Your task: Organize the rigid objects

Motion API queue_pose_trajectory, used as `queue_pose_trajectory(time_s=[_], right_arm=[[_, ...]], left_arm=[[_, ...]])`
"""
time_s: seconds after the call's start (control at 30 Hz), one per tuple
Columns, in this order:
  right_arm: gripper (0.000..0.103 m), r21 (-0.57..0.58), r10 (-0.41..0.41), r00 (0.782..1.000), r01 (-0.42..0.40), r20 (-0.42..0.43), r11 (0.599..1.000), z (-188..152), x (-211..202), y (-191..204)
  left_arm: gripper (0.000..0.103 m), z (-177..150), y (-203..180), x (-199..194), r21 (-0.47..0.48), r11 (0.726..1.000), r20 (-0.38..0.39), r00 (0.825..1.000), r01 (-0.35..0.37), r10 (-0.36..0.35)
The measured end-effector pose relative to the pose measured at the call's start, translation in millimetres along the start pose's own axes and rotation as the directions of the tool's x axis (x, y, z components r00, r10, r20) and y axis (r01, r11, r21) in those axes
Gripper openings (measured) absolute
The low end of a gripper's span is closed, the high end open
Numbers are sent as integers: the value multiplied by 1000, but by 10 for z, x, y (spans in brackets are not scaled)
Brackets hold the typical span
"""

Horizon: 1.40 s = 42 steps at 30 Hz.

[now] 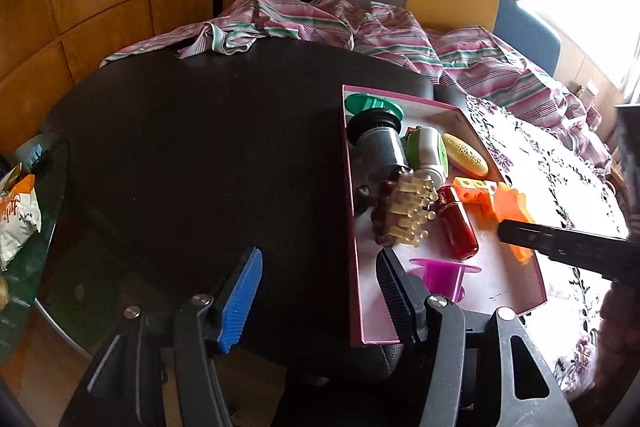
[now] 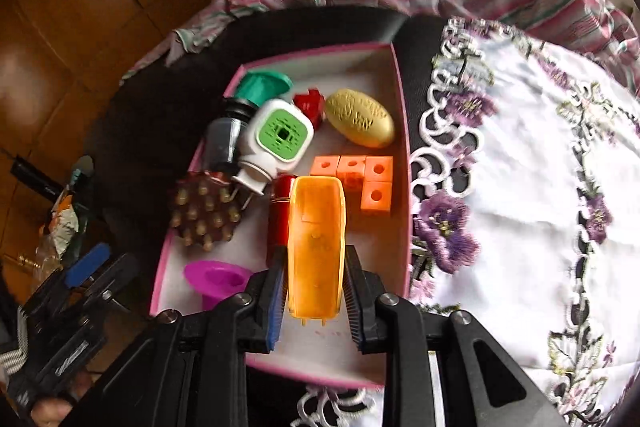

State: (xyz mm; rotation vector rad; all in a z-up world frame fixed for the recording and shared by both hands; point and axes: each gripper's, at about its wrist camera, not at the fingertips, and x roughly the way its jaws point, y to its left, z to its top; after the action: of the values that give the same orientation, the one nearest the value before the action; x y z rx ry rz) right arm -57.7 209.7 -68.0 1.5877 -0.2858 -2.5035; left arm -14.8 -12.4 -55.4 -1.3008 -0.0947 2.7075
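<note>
Left wrist view: left gripper [image 1: 320, 291], jaws wide apart, empty, at the near left wall of the pink-rimmed shallow cardboard box [image 1: 352, 227] on the dark tabletop [image 1: 200, 147]

Right wrist view: right gripper [image 2: 314, 293], jaws closed on the translucent orange plastic shell [image 2: 316, 247], above the box's near end. Risk: shell strikes the glossy red cylindrical bottle [image 2: 280, 215] alongside, or slips out early

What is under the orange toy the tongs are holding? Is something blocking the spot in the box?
The right tongs hold the orange toy over the pink box. The white floor at the box's near end looks bare. The red bottle lies close on its left and the orange blocks just beyond.
</note>
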Motion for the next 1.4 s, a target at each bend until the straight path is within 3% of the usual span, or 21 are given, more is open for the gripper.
queue_pose_trajectory(time_s=[0.23,0.6,0.87,1.0,1.1,1.2,1.23,1.4], right_arm=[[27,0,-36,998,36,-56,999,3,326,2],[34,8,-44,998,44,-39,999,-30,285,-38],[39,4,-47,997,47,61,999,-154,19,-41],[39,-3,-75,987,76,145,997,-212,-157,34],[39,-11,-105,974,110,202,994,-250,-272,99],[39,-15,-126,959,134,252,991,-310,-394,159],[39,-18,-128,955,138,267,990,-339,-437,185],[39,-35,-122,944,139,307,990,-474,-519,281]], left_arm=[[62,0,0,31,0,1000,-8,1000,-2,2],[68,17,-28,2,3,1000,8,1000,-23,23],[72,36,-62,-81,10,999,39,998,-42,42],[76,38,-89,-148,13,999,62,997,-52,51],[89,34,-105,-213,4,998,83,995,-60,59],[93,17,-120,-300,-4,998,116,992,-55,55],[101,7,-133,-329,-1,998,125,990,-65,64],[103,-34,-176,-443,6,997,154,986,-73,71]])
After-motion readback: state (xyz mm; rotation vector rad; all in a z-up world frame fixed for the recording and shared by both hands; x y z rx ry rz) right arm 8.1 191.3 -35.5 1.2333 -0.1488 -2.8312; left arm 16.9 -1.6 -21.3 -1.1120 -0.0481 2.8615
